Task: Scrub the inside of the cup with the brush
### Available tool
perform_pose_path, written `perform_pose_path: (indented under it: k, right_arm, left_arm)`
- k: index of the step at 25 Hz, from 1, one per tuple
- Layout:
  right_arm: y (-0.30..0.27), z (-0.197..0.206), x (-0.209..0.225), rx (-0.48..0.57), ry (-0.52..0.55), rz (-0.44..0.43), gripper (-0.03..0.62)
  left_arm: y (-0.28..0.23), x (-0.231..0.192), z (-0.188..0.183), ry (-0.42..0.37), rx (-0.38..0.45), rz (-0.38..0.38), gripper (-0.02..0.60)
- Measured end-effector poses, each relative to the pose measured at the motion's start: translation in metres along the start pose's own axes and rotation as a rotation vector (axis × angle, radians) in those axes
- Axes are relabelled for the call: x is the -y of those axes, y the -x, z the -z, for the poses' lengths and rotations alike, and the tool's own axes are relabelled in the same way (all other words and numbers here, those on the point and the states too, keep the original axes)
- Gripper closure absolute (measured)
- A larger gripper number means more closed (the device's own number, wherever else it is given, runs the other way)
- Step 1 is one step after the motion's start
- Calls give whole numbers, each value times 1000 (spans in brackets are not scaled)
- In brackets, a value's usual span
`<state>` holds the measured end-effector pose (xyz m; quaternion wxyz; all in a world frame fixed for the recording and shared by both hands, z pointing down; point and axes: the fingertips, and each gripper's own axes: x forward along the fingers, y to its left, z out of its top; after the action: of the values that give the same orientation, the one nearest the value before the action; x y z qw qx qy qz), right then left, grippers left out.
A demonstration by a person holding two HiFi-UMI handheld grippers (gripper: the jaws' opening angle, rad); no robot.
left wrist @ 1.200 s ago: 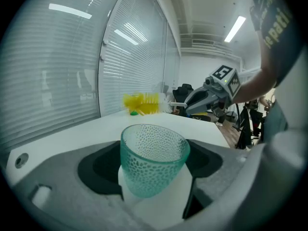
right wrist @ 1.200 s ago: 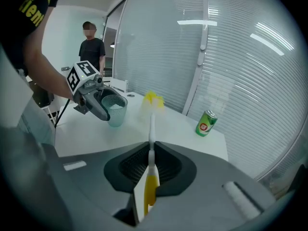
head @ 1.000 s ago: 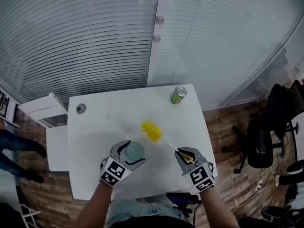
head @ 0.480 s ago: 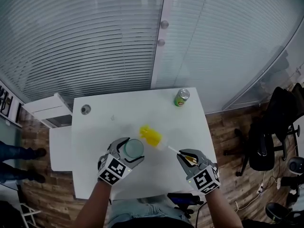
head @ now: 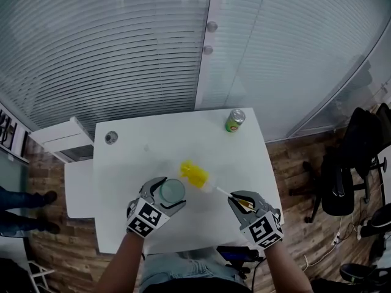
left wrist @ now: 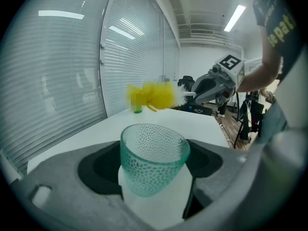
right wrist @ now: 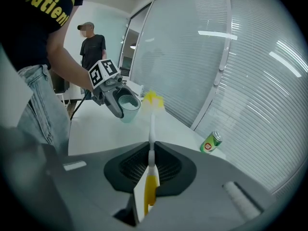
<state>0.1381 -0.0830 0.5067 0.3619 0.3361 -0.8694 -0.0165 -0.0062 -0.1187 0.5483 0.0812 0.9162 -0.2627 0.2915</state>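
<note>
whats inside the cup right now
Nothing shows inside the cup. The brush has its yellow head outside it, close by the rim. The textured wall blurs the very bottom, so a little water there could not be seen.

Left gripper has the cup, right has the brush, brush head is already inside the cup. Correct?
No: the head of the brush is outside the cup, beside its rim, as the head view shows. The rest holds: the left gripper holds the cup, the right gripper the brush.
</note>
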Motion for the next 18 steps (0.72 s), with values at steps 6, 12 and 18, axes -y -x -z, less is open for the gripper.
perform_pose_path:
  k: [6,12,18]
  right_arm:
    - [0,-1,-3,-2,1,1,557]
    - [3,-2,-7,1,7,-2,557]
    - [5,-2,-10,-3,15,-3,557]
  left_arm:
    - [3,1,5,2,-8,1,172]
    - [4,4,7,-2,-19,4,172]
    - [4,5,10,-3,-22,5,172]
